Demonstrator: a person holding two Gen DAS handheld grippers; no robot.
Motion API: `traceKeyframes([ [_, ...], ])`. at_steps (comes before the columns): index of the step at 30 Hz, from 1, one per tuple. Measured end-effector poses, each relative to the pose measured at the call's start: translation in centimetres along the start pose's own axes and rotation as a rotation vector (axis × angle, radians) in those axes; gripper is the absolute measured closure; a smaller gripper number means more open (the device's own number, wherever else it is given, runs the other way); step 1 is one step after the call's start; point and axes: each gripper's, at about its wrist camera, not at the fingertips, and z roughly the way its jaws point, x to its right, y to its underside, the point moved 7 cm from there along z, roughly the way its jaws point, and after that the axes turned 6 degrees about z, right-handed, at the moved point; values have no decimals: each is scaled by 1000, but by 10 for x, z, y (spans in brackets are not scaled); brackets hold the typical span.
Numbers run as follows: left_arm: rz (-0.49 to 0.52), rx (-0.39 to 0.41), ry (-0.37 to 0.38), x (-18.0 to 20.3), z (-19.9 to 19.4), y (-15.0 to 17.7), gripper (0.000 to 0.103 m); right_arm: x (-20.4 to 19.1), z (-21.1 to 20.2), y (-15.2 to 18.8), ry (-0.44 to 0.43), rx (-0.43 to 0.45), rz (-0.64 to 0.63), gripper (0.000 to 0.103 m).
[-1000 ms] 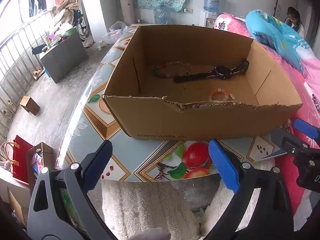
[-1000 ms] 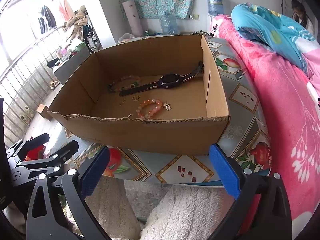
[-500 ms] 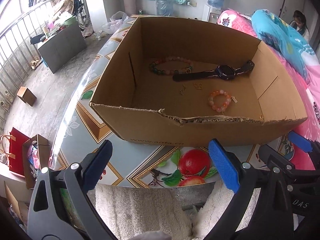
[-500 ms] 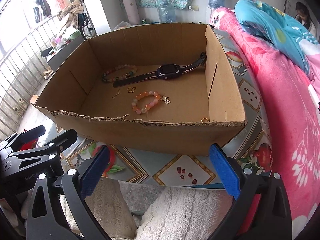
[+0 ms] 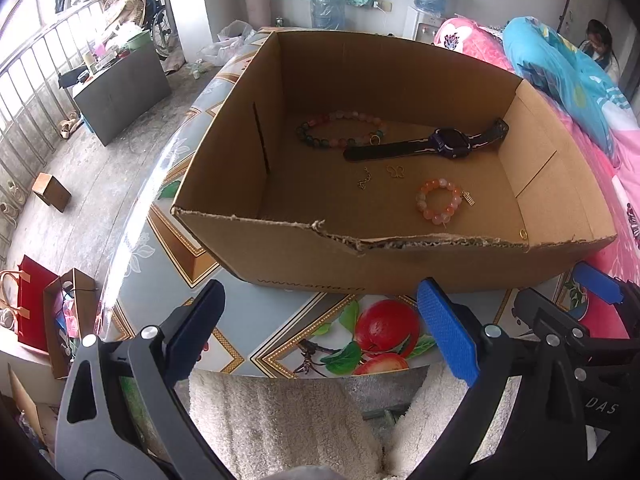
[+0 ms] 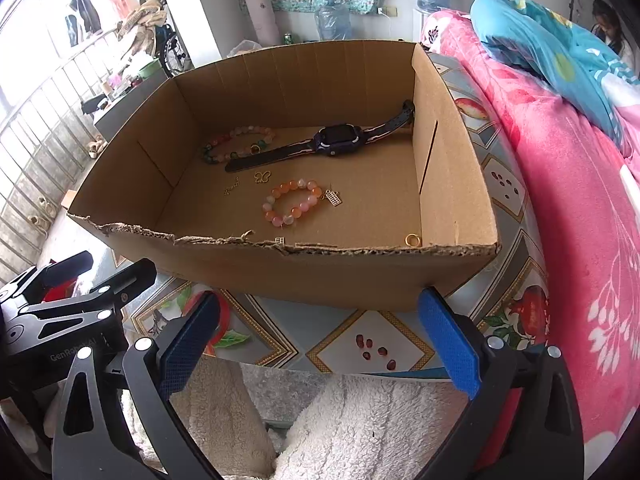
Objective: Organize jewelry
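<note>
An open cardboard box [image 5: 400, 268] [image 6: 320, 276] stands on a fruit-patterned table. Inside lie a dark watch [image 5: 448, 144] [image 6: 340, 140], a long multicoloured bead bracelet [image 5: 340, 130] [image 6: 236, 144], a small orange-pink bead bracelet [image 5: 438, 202] [image 6: 292, 202], a gold butterfly charm [image 5: 395, 171] [image 6: 262, 177], a short gold chain [image 5: 364, 180] [image 6: 231, 188] and a gold ring [image 5: 523, 233] [image 6: 412, 240]. My left gripper [image 5: 320, 328] and right gripper [image 6: 320, 332] hover open before the box's torn front wall, side by side, holding nothing.
The table [image 5: 280, 332] edge runs just below both grippers, with white fluffy fabric [image 6: 360, 420] beneath. A pink bed with a blue quilt [image 6: 560, 120] borders the right. On the floor at left are a grey cabinet [image 5: 120, 92], a red bag [image 5: 32, 304] and a railing.
Both grippers have risen and tilted down, so the box's floor and its jewelry show more fully, including the gold ring near the front right corner. Both stay open.
</note>
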Motion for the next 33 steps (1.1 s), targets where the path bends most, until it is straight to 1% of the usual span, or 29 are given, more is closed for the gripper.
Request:
traceKeyframes([
  [33, 9, 5, 3, 6, -3, -4, 10, 0, 2, 1, -10, -8, 11, 6],
])
